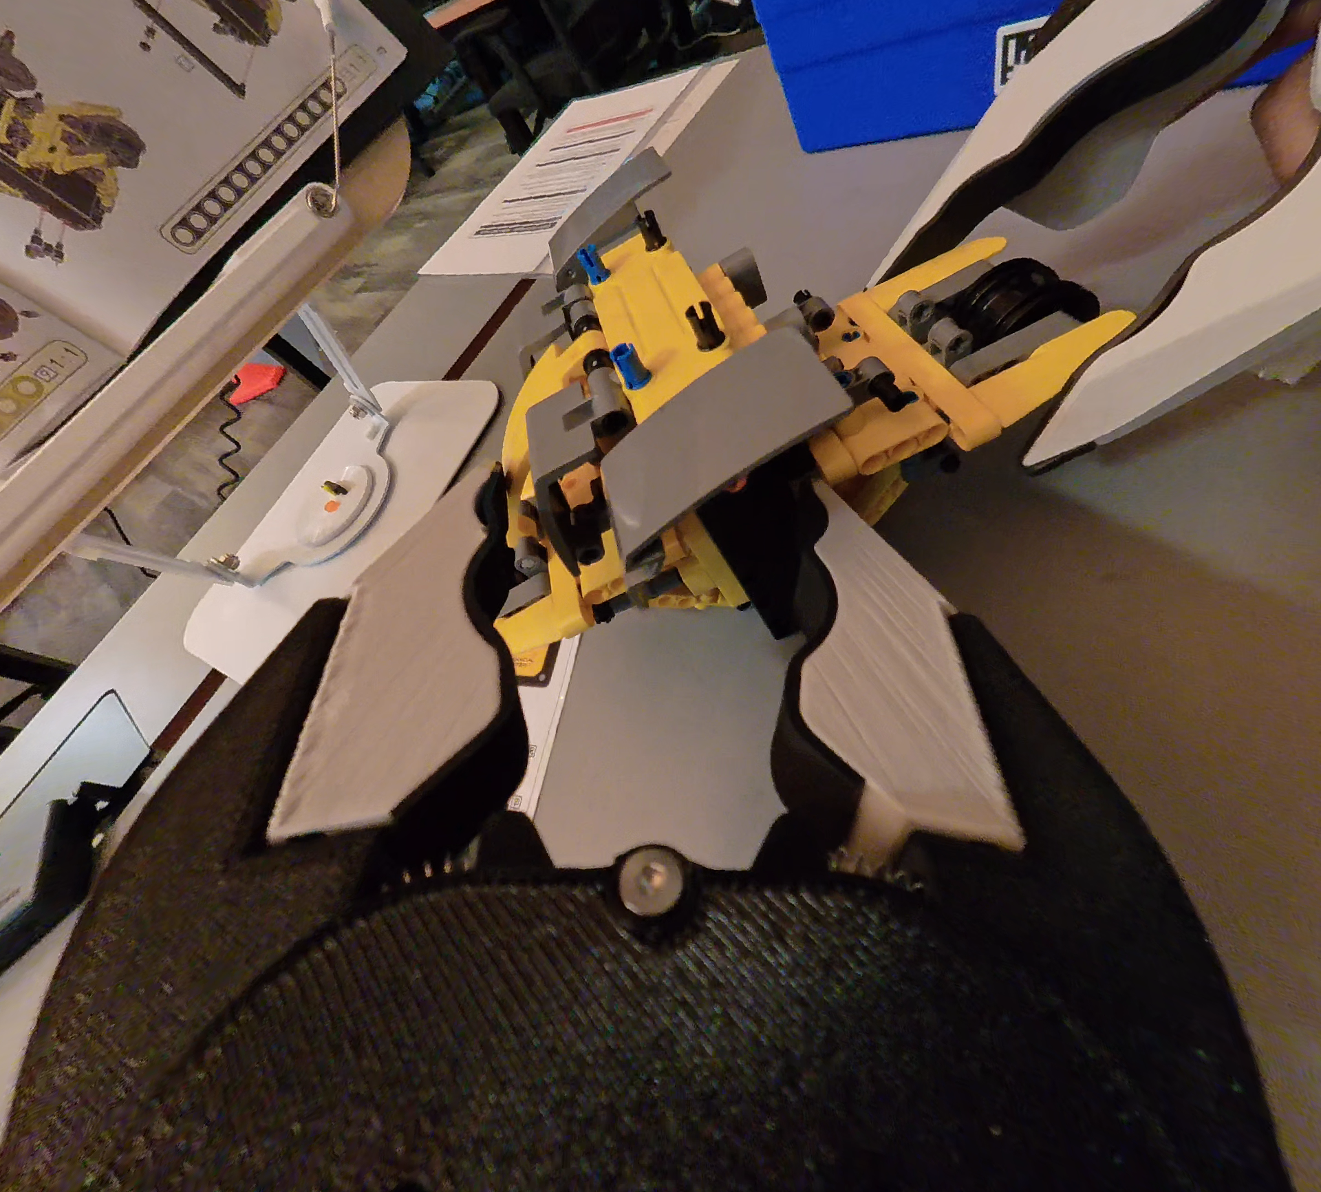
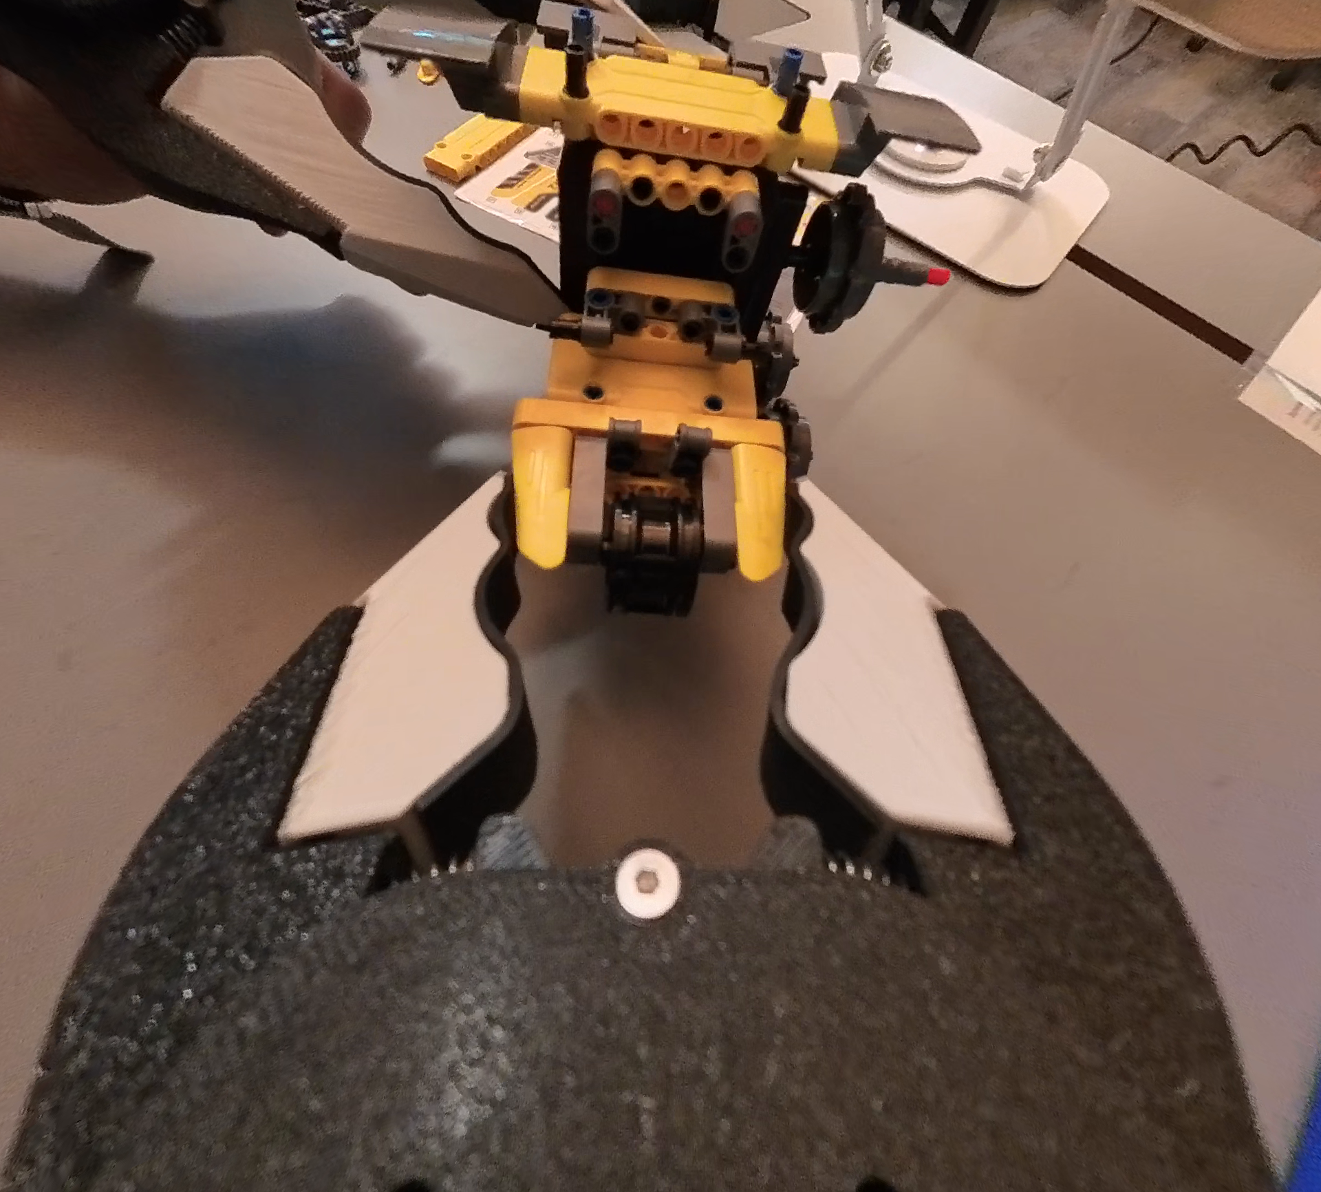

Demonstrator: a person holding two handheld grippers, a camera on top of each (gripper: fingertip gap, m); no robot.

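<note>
A yellow, grey and black brick-built vehicle model (image 1: 686, 385) is held above the grey table (image 1: 1072, 657) between both grippers. My left gripper (image 1: 657, 507) is shut on the model's black and yellow body below the grey panels. My right gripper (image 2: 650, 500) is shut on the narrow end with two yellow prongs (image 2: 543, 514). The right gripper's white fingers (image 1: 1179, 335) come in from the upper right of the left wrist view. The left gripper's fingers (image 2: 429, 242) come in from the upper left of the right wrist view. A black wheel (image 2: 836, 264) sticks out on the model's side.
A blue bin (image 1: 893, 13) stands at the back. An instruction booklet (image 1: 143, 85) rests on a white stand with a flat base (image 1: 400, 443). A printed sheet (image 1: 572, 171) lies on the table. A loose yellow beam (image 2: 472, 146) and a sticker sheet (image 2: 515, 192) lie behind the model. The black wheel (image 2: 836, 264) is about 6 centimetres from my right fingertips.
</note>
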